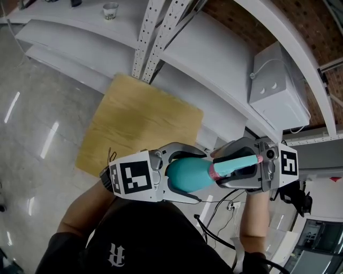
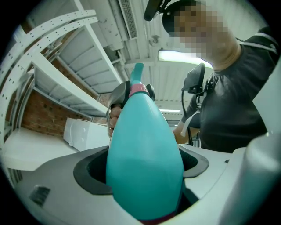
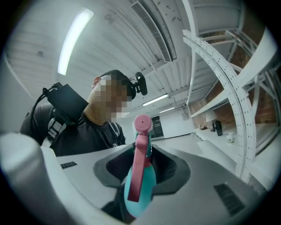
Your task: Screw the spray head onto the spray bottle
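Observation:
A teal spray bottle [image 1: 188, 174] lies level in mid-air in the head view, and my left gripper [image 1: 199, 176] is shut on its round body. A teal spray head [image 1: 238, 163] sits at the bottle's neck, joined by a pink collar [image 1: 215, 172], and my right gripper [image 1: 221, 170] is shut on it. The left gripper view has the bottle [image 2: 145, 154] filling the space between the jaws of the left gripper [image 2: 145, 176], with the collar [image 2: 137, 90] beyond. From the right gripper [image 3: 142, 171], the head's pink trigger [image 3: 139, 171] and nozzle [image 3: 143, 123] point at the camera.
A wooden tabletop [image 1: 139, 126] lies below and beyond the grippers. White metal shelving [image 1: 225, 64] runs across the back, with a white box [image 1: 278, 88] on the right and a small cup [image 1: 110, 10] at the top. Cables [image 1: 225, 206] trail on the floor by my body.

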The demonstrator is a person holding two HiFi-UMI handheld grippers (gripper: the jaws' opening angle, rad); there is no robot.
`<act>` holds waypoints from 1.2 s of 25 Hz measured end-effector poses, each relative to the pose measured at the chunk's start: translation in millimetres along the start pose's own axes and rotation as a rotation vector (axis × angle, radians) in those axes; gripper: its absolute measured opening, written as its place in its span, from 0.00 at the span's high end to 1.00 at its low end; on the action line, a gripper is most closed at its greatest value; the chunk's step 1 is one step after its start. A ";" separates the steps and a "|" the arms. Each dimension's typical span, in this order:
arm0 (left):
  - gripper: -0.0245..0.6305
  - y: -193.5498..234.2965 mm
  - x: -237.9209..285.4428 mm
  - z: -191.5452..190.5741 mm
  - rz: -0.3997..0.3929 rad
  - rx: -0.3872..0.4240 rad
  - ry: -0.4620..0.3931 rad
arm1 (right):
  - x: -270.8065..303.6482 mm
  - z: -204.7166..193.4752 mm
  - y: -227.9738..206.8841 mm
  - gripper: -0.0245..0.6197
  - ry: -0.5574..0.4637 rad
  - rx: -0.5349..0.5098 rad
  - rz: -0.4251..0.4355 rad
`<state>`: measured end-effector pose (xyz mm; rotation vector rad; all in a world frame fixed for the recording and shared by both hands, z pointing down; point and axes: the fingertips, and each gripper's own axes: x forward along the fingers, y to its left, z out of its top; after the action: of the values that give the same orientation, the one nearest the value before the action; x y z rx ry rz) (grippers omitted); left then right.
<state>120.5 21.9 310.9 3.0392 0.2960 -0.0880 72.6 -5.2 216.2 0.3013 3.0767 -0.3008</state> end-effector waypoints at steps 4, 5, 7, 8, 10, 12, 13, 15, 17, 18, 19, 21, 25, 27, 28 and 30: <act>0.31 39.8 -11.5 -10.5 0.246 0.014 0.054 | -10.7 -10.1 -35.9 0.76 0.030 0.013 -0.294; 0.31 51.0 -15.3 -14.2 0.318 0.024 0.084 | -15.3 -13.8 -45.5 0.76 0.035 0.023 -0.372; 0.31 71.0 -23.0 -21.5 0.472 0.042 0.155 | -22.0 -17.8 -63.0 0.76 0.027 0.055 -0.520; 0.31 79.2 -26.7 -24.8 0.546 0.046 0.190 | -24.6 -18.7 -70.9 0.76 0.019 0.079 -0.595; 0.31 92.2 -33.2 -30.6 0.668 0.051 0.247 | -28.4 -20.2 -84.8 0.76 0.002 0.127 -0.747; 0.31 99.4 -36.5 -34.1 0.714 0.050 0.266 | -28.9 -21.0 -93.0 0.76 -0.009 0.135 -0.863; 0.31 99.0 -35.7 -33.7 0.694 0.036 0.252 | -28.3 -20.9 -93.6 0.76 -0.013 0.123 -0.887; 0.31 92.0 -30.7 -28.4 0.608 -0.003 0.200 | -27.6 -19.5 -89.4 0.76 -0.019 0.110 -0.858; 0.31 83.8 -25.9 -23.5 0.540 -0.022 0.173 | -28.7 -18.4 -82.6 0.76 -0.011 0.126 -0.767; 0.31 81.2 -24.1 -23.2 0.524 -0.019 0.177 | -29.2 -18.3 -79.5 0.76 0.002 0.128 -0.725; 0.31 79.4 -22.6 -23.8 0.515 -0.013 0.183 | -29.5 -18.3 -76.8 0.76 0.017 0.121 -0.692; 0.31 76.4 -20.2 -23.4 0.485 -0.009 0.181 | -29.1 -17.4 -72.4 0.76 0.030 0.095 -0.636; 0.31 61.6 -15.1 -13.3 0.351 -0.045 0.114 | -24.8 -10.8 -60.3 0.76 -0.029 0.058 -0.461; 0.31 49.7 -11.7 -7.9 0.266 -0.060 0.088 | -22.4 -6.6 -49.7 0.76 -0.056 0.035 -0.348; 0.31 43.6 -10.0 -5.6 0.222 -0.066 0.080 | -20.7 -3.9 -44.4 0.76 -0.068 0.022 -0.293; 0.31 32.1 -7.4 -2.0 0.136 -0.082 0.067 | -16.8 1.3 -35.4 0.76 -0.094 0.006 -0.191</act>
<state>119.6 -10.7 315.9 2.9745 0.0947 0.0336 82.2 -42.7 222.5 -0.0070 3.0157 -0.3204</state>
